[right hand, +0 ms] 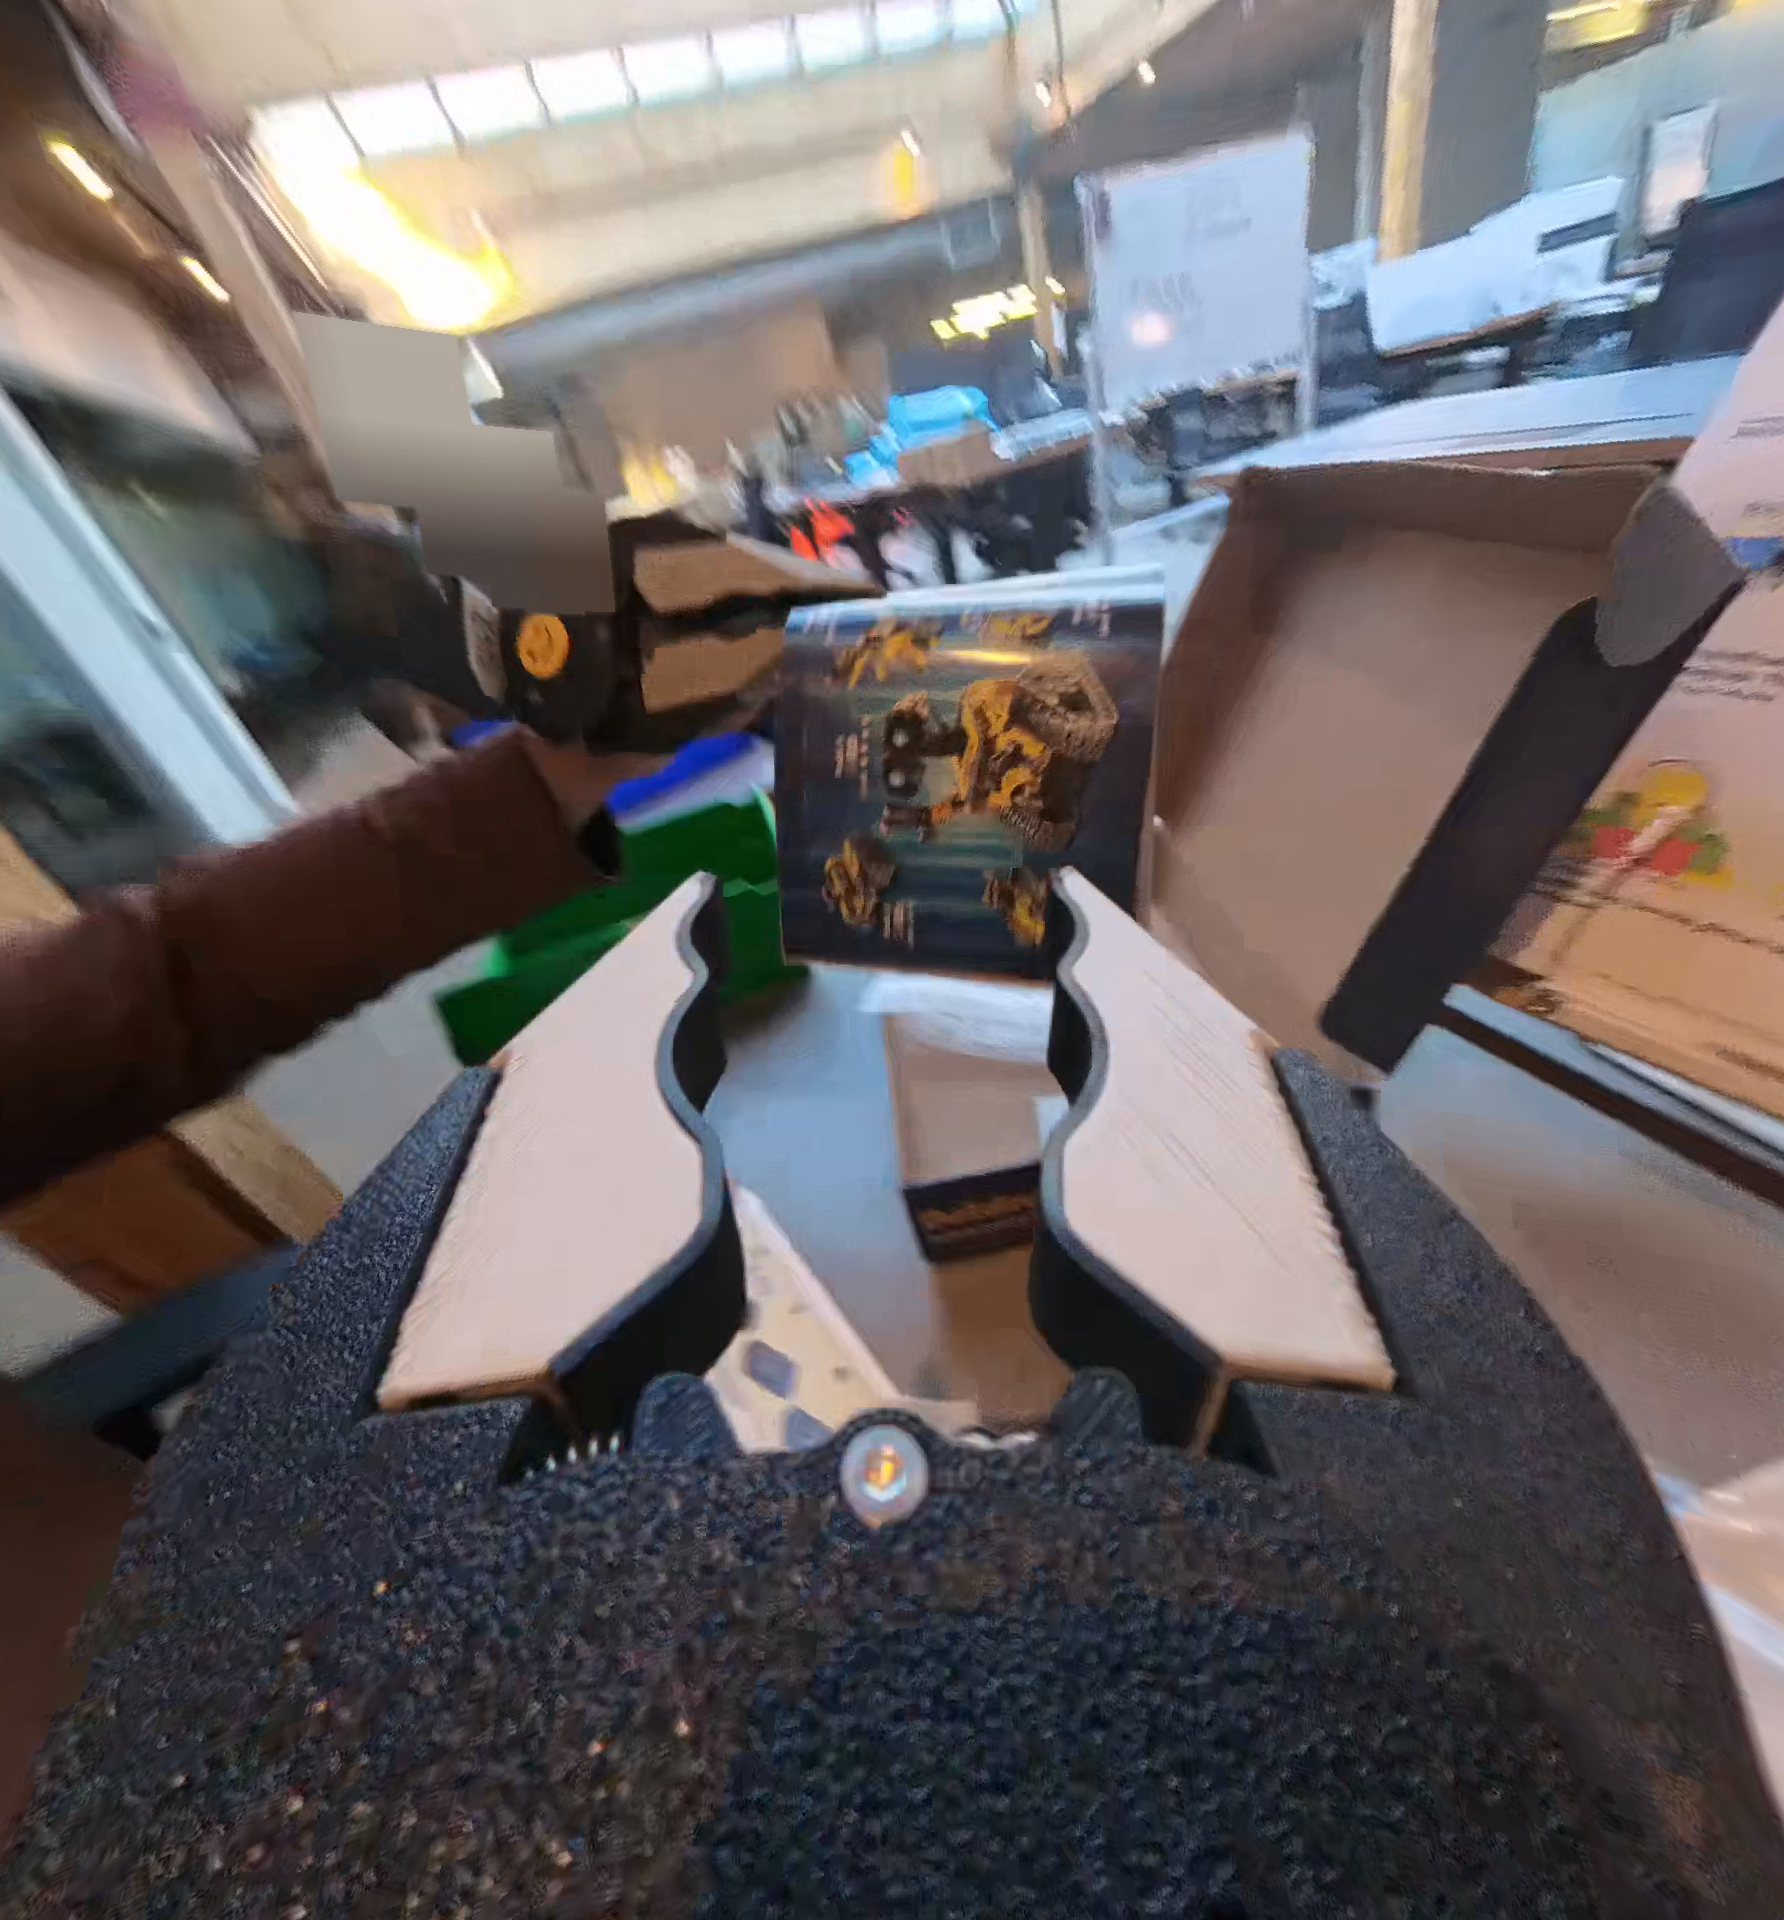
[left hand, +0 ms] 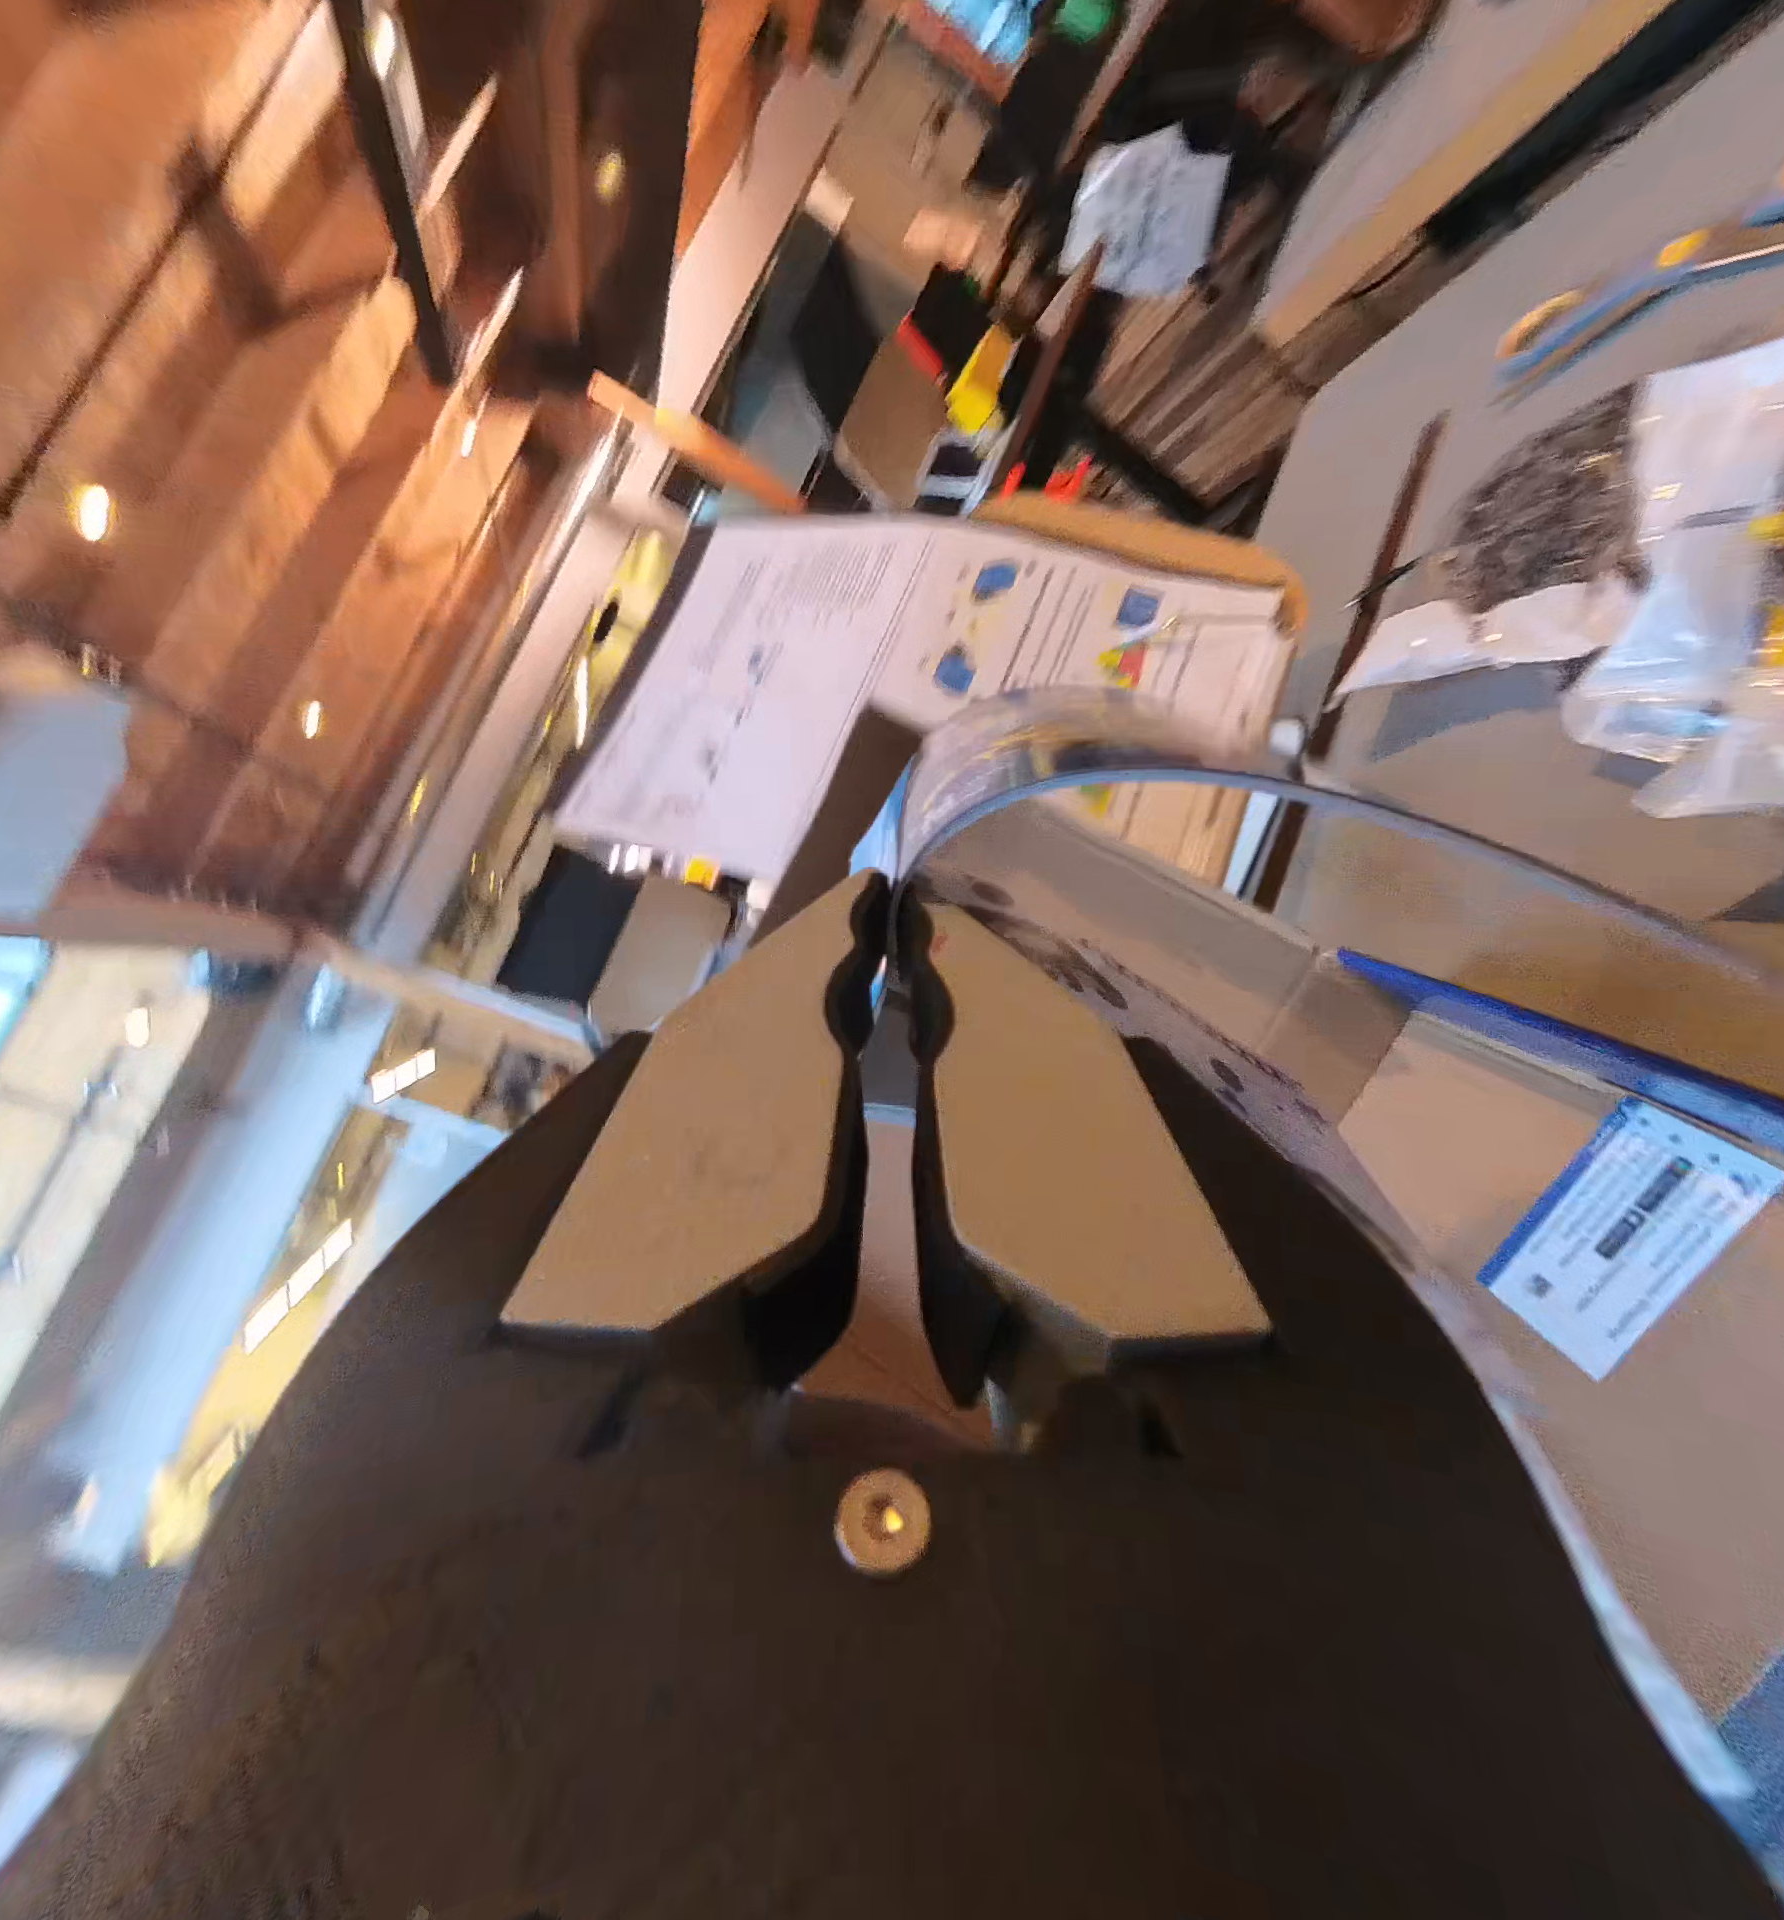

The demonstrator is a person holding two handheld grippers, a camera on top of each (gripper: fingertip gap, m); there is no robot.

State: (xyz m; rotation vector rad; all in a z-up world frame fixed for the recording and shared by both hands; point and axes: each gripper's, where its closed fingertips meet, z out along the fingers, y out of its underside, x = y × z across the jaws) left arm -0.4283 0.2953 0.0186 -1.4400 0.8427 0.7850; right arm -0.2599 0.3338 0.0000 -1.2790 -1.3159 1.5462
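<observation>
**Glossy booklet pinched at one edge, right fingers standing off wide**

Glossy and dark blue, with a yellow-and-black machine pictured on its cover, the booklet (right hand: 961,790) hangs in the air above the counter (right hand: 1553,1278). It's held by the left gripper (right hand: 763,634), reaching in from the left of the right wrist view on a brown-sleeved arm (right hand: 275,966). The left wrist view confirms it: the left gripper (left hand: 890,914) has its fingers (left hand: 722,1132) pressed nearly together on the booklet's edge, and the sheet (left hand: 1127,748) bows away in a shiny arc.

The right gripper (right hand: 883,914) holds nothing. Its fingers (right hand: 576,1164) are spread wide, just short of the booklet's lower edge and lined up with it, not touching.

Just beside the booklet, on its right, stands an open cardboard box (right hand: 1387,727) with its flap up. A green bin (right hand: 649,914) sits lower left, and a small dark box (right hand: 971,1195) lies on the counter below.

The risk, as I judge it: that grip is a thin pinch at one edge, so the slick paper could slide out or crease where it bends. Both views are smeared with motion, and a swinging sheet could clip the box flap.

As for pose, the left gripper is rolled hard over, its view steeply tilted. The right is level, pointing straight ahead.
</observation>
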